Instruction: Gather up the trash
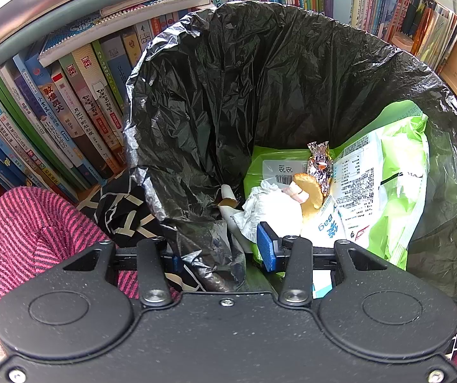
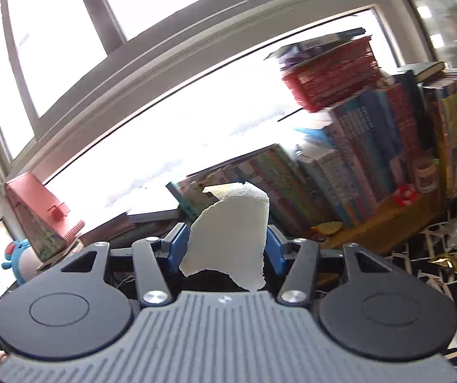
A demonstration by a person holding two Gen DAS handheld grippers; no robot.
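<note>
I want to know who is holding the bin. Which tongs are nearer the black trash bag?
Left. The left tongs straddle the near rim of the black trash bag. The right tongs hold a torn white paper scrap facing the window; no bag shows there.

Torn white paper scrap [image 2: 228, 239]: ragged edges, upright, pinched between right gripper [image 2: 227, 249] jaws, top sticking above them.

Black bin bag [image 1: 228, 95]: open wide, crinkled; near rim [image 1: 215, 255] caught between left gripper [image 1: 222, 252] jaws.

Inside bag, just ahead of left jaws: crumpled white tissue [image 1: 266, 207], round biscuit [image 1: 308, 191] tilted on tissue, silver foil wrapper [image 1: 319, 166] behind biscuit, green-and-white printed packet [image 1: 385, 185] lying to right.
</note>
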